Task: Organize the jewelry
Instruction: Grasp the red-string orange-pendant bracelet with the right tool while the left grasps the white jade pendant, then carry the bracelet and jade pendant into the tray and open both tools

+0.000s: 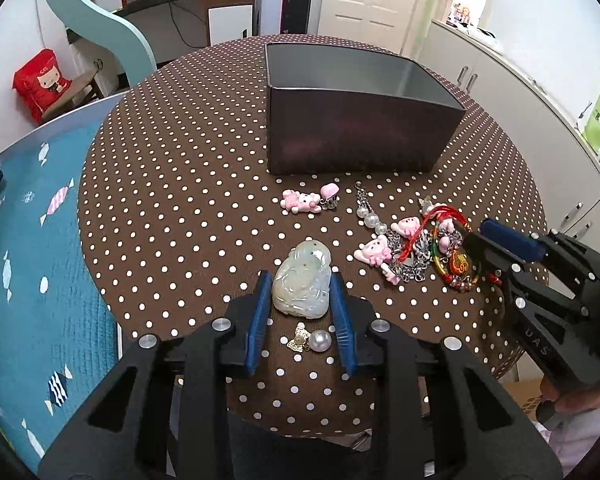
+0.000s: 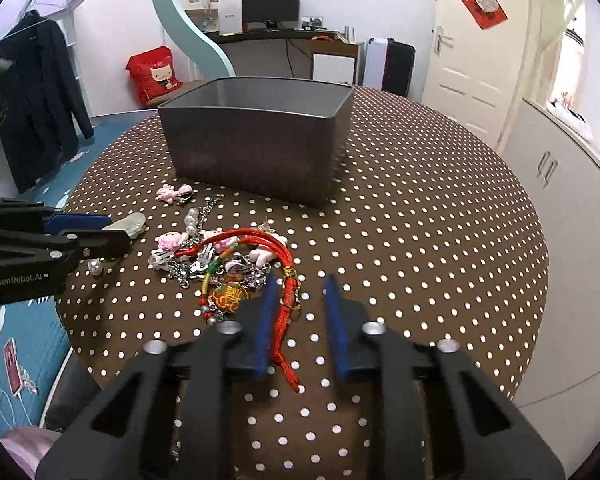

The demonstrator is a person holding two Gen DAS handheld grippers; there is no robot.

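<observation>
Jewelry's all still out on the polka-dot tablecloth [image 1: 172, 184], none in the dark metal box [image 1: 360, 136] as far as I can see, though its floor is mostly hidden behind the near wall. Left claw [image 1: 300, 292] has its blue pads hugging both sides of the pale jade pendant [image 1: 302, 284], so I'd call that gripped, or right at the point of closing. A pearl charm [image 1: 318, 340] lies just behind the pendant, between the fingers. Right claw [image 2: 300, 300] is open, straddling the red cord [image 2: 286, 320] that trails out of the tangle of pink charms and chains [image 2: 220, 256] just ahead and to its left.

So we're at the pick-up step. Next move, I reckon: lift the jade straight up and carry it forward over the box rim.

Can't tell if the pendant is actually off the cloth yet. The tangle is a mess, hard to say which chain belongs to what.
</observation>
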